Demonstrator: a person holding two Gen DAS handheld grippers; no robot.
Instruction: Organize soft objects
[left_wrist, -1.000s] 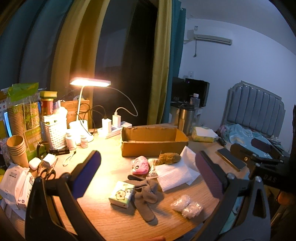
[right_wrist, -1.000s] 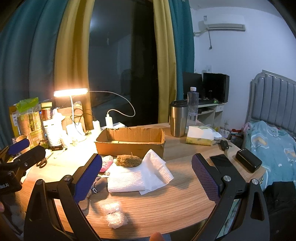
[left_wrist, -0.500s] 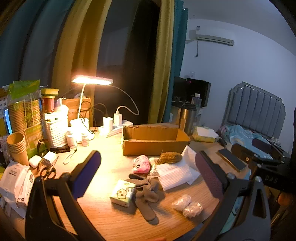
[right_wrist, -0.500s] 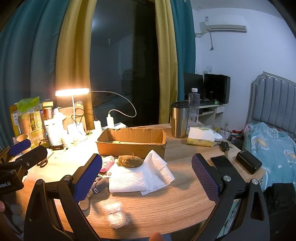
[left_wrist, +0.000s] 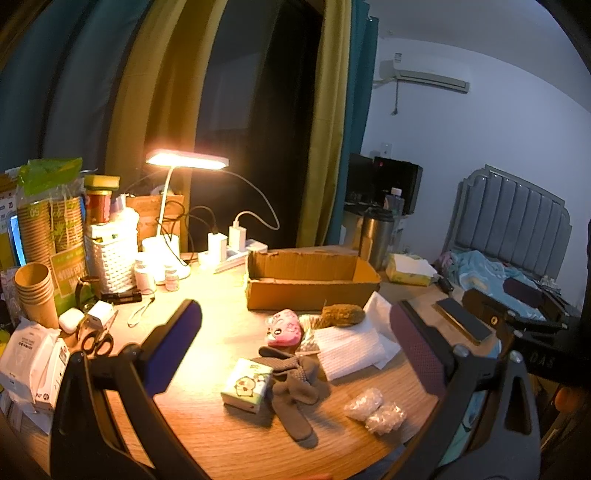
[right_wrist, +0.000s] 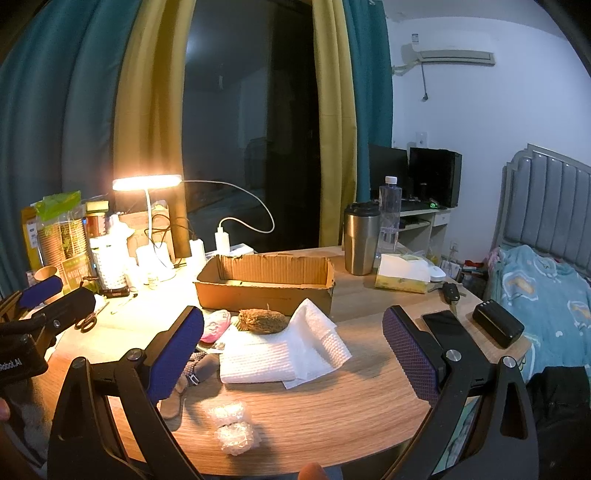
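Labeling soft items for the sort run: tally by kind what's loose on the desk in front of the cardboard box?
Pink plush toy: 1
Brown fuzzy lump: 1
Grey knitted gloves: 2, overlapping, count uncertain
White textured cloth/paper sheets: 2, overlapping
Green-and-white cartoon tissue pack: 1
Clear bubble-wrap wads: 2
Total: 9
Open brown cardboard box: nothing visible inside.

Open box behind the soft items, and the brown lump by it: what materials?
Box: corrugated cardboard, matte tan; fluting shows along its torn top edge. Brown lump: looks like coarse, fuzzy fibre, perhaps a loofah or plush; too small to be sure.
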